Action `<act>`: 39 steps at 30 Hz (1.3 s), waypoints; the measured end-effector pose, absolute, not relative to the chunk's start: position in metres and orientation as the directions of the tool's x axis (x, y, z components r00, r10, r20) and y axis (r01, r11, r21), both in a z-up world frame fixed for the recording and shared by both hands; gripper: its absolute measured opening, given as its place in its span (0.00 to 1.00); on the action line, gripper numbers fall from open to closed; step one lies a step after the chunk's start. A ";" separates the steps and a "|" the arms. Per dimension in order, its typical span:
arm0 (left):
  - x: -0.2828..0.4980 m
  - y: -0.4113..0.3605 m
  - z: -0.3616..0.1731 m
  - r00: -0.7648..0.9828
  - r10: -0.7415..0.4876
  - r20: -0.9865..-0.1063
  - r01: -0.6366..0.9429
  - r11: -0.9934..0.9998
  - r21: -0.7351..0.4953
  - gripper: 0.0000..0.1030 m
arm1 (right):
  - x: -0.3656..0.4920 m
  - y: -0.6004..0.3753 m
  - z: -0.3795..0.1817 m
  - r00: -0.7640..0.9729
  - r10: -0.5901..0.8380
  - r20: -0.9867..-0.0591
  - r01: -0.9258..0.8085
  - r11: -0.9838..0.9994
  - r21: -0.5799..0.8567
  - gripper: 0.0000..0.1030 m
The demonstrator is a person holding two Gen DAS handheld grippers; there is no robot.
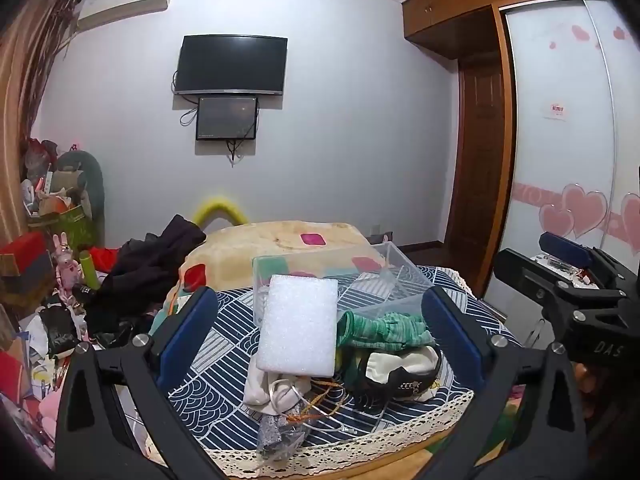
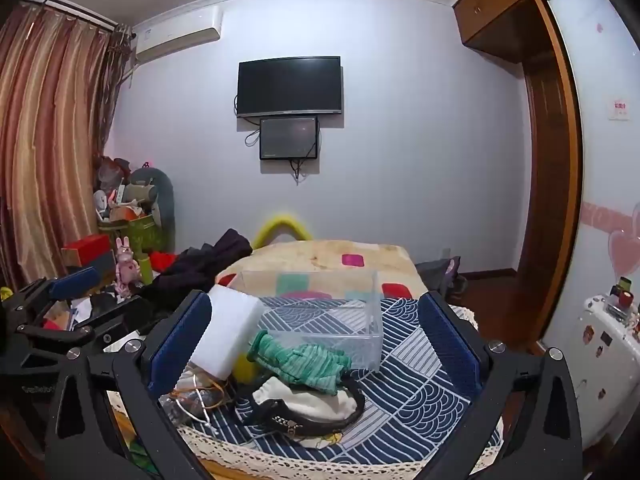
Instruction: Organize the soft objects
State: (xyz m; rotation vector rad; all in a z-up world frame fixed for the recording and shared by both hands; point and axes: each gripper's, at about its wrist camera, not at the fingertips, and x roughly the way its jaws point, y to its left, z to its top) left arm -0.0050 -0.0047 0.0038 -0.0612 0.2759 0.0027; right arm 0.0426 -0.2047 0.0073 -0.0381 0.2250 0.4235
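Observation:
A pile of soft things lies on the blue patterned cloth (image 1: 224, 320) (image 2: 420, 392): a white foam block (image 1: 298, 324) (image 2: 226, 330), a green knitted piece (image 1: 380, 328) (image 2: 308, 362), a black and white cloth item (image 1: 400, 368) (image 2: 308, 404) and a white sock with cords (image 1: 276, 394). A clear plastic box (image 1: 360, 276) (image 2: 320, 308) stands just behind them. My left gripper (image 1: 320, 332) is open and empty, with the pile between its fingers. My right gripper (image 2: 316, 344) is open and empty over the same pile.
A beige blanket (image 1: 280, 236) covers the bed behind the box. Dark clothes (image 1: 152, 264) and clutter with a pink rabbit toy (image 2: 127, 266) lie to the left. A wardrobe (image 1: 560, 120) and a white appliance (image 2: 608, 360) stand at the right.

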 end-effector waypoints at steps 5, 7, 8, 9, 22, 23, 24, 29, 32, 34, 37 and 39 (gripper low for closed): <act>-0.005 -0.005 0.004 0.962 -0.006 -0.272 -0.010 0.998 -0.060 1.00 | 0.042 -0.202 0.006 0.888 0.402 -0.222 -0.410 0.912 0.010 1.00; -0.006 -0.005 0.005 0.962 -0.007 -0.272 -0.010 0.998 -0.060 1.00 | 0.042 -0.202 0.006 0.889 0.402 -0.221 -0.410 0.912 0.011 1.00; -0.006 -0.005 0.005 0.962 -0.008 -0.271 -0.009 0.998 -0.062 1.00 | 0.042 -0.203 0.006 0.888 0.403 -0.220 -0.410 0.912 0.011 1.00; -0.006 -0.005 0.005 0.963 -0.009 -0.271 -0.008 0.998 -0.061 1.00 | 0.042 -0.202 0.006 0.888 0.403 -0.220 -0.411 0.911 0.011 1.00; -0.007 -0.005 0.006 0.963 -0.010 -0.269 -0.008 0.998 -0.063 1.00 | 0.041 -0.203 0.006 0.891 0.400 -0.216 -0.406 0.914 0.015 1.00; -0.007 -0.005 0.006 0.963 -0.009 -0.269 -0.008 0.998 -0.062 1.00 | 0.041 -0.203 0.006 0.891 0.400 -0.215 -0.406 0.914 0.015 1.00; -0.007 -0.005 0.006 0.963 -0.008 -0.269 -0.009 0.998 -0.063 1.00 | 0.041 -0.204 0.006 0.891 0.401 -0.215 -0.407 0.913 0.015 1.00; -0.007 -0.005 0.006 0.963 -0.008 -0.268 -0.009 0.998 -0.063 1.00 | 0.040 -0.203 0.006 0.891 0.402 -0.213 -0.408 0.913 0.013 1.00; -0.007 -0.005 0.006 0.963 -0.008 -0.268 -0.009 0.998 -0.063 1.00 | 0.040 -0.203 0.007 0.889 0.405 -0.213 -0.411 0.911 0.014 1.00; -0.007 -0.005 0.006 0.964 -0.008 -0.267 -0.009 0.998 -0.062 1.00 | 0.040 -0.202 0.006 0.889 0.405 -0.213 -0.411 0.911 0.014 1.00; -0.007 -0.006 0.006 0.964 -0.008 -0.267 -0.009 0.998 -0.062 1.00 | 0.040 -0.201 0.005 0.889 0.406 -0.214 -0.412 0.911 0.016 1.00; -0.007 -0.006 0.006 0.963 -0.007 -0.268 -0.010 0.998 -0.062 1.00 | 0.040 -0.201 0.005 0.888 0.406 -0.215 -0.412 0.911 0.017 1.00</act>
